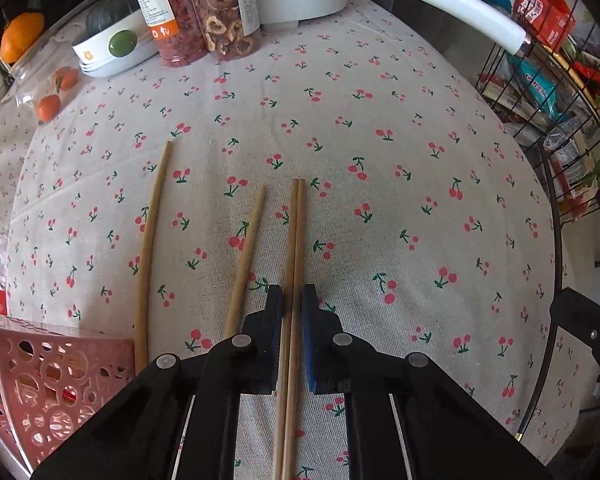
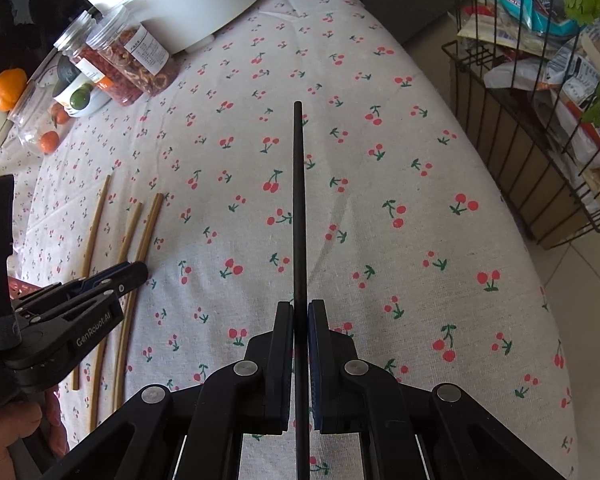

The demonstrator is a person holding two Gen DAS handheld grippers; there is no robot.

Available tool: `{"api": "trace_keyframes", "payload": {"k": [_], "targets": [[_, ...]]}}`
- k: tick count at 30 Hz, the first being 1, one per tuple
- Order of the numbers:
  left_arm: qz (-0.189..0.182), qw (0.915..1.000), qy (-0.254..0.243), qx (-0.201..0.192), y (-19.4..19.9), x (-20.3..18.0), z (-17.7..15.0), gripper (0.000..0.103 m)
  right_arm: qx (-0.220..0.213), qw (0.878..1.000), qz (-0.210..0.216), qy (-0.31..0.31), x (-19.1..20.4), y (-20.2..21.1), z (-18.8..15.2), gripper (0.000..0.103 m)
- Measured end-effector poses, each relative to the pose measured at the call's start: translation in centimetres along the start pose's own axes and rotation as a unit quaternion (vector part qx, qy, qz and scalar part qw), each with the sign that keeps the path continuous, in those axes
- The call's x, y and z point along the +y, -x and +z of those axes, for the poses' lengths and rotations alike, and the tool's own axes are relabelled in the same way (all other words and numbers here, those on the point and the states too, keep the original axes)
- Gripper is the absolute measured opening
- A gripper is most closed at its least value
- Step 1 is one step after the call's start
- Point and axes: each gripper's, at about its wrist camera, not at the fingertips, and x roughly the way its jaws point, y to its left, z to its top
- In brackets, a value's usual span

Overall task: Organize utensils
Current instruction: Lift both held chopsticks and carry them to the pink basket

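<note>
- My left gripper [image 1: 292, 300] is black, its pads [image 1: 309, 320] blue.
- My right gripper [image 2: 300, 312] — black too — closes on a black chopstick [image 2: 299, 200].
- The wooden chopsticks [image 1: 294, 260] are tan.
- The tablecloth [image 1: 380, 200] is off-white, printed with red cherries on green stems.
- The basket [image 1: 52, 380] is pink, pierced with round holes.
- The appliance [image 2: 172, 0] is white.

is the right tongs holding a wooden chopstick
No. The right tongs are shut on a black chopstick; the wooden chopsticks lie by the left tongs.
</note>
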Motion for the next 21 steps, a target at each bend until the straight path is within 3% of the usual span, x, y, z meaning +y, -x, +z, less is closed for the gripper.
{"api": "trace_keyframes", "payload": {"k": [9,21], "targets": [[-0.054,0.9957,-0.038,-0.065,6.8,-0.5,-4.2,0.009,-0.039,0.999,0.01,-0.002,1.5,2.8,-1.0,0.005],[-0.101,0.9745,-0.056,-0.192,17.4,3.3,-10.7,0.009,-0.127,0.989,0.034,0.063,6.7,8.8,-4.2,0.005]]}}
